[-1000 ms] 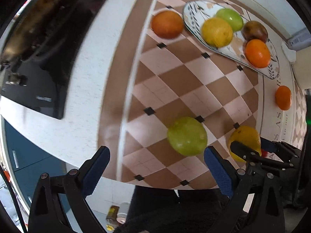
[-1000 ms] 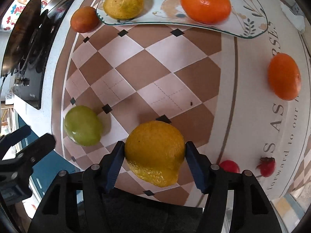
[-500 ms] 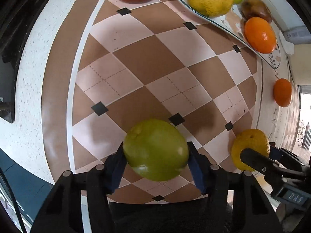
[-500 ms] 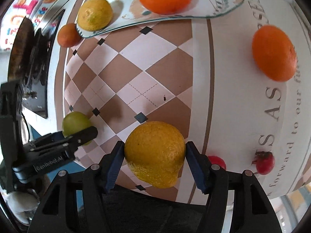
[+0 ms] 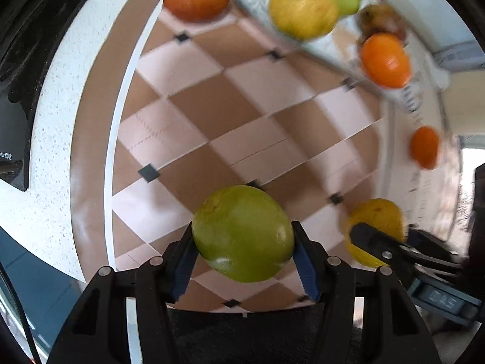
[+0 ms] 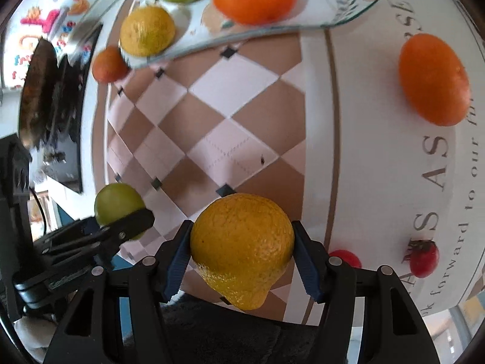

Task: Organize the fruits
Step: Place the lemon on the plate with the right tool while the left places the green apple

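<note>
Your left gripper: jaws clamped on green citrus. Your right gripper: jaws clamped on yellow lemon. Both fruits above checkered mat; plate at tabletop's far edge.

Left gripper and right gripper look alike: matte black plastic arms with triangular cut-outs, silver round screws at the joints, and blue ribbed pads lining each finger
</note>
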`<state>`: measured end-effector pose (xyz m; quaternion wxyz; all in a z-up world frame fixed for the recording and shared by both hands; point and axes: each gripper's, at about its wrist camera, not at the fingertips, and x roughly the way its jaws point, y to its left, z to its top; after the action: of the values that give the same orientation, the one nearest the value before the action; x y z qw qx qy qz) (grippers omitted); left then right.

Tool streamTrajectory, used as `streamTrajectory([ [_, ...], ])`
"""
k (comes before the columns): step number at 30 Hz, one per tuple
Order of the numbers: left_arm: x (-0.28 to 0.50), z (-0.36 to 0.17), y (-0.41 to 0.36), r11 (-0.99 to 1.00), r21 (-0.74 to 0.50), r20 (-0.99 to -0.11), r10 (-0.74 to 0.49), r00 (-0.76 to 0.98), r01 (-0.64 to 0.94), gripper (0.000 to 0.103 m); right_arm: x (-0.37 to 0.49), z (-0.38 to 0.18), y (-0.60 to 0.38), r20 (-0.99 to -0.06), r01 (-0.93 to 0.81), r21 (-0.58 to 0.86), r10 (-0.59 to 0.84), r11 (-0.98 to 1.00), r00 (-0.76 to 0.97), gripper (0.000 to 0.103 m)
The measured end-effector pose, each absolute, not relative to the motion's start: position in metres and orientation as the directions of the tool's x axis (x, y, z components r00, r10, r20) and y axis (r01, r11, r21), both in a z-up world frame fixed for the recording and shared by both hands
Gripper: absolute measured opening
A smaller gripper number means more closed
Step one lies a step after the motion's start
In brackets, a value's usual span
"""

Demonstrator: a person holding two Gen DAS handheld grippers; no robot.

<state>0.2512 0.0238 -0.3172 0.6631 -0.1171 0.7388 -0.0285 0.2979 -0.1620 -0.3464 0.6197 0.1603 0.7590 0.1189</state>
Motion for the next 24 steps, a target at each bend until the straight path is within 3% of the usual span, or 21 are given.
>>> streamTrajectory([
  [7, 0.307, -0.234, 0.006, 0.956, -0.279, -0.960, -0.275, 0.055, -0.092, 0.056, 0.346, -0.295, -0.197, -0.917, 0.121, 0.392, 0.398, 0.912, -0.021, 0.065],
  [12, 0.376, -0.213, 0.014, 0.971, -0.235, -0.967, -0.227, 0.116, -0.055, 0.056, 0.406, -0.279, -0.228, -0.945, 0.140, 0.327, 0.320, 0.935, 0.069, 0.065],
  [24, 0.486, -0.304, 0.029, 0.996, -0.066, -0.996, -0.069, -0.064, -0.058, 0.056, 0.482, -0.318, -0.258, -0.968, 0.165, 0.249, 0.241, 0.954, 0.067, 0.065],
])
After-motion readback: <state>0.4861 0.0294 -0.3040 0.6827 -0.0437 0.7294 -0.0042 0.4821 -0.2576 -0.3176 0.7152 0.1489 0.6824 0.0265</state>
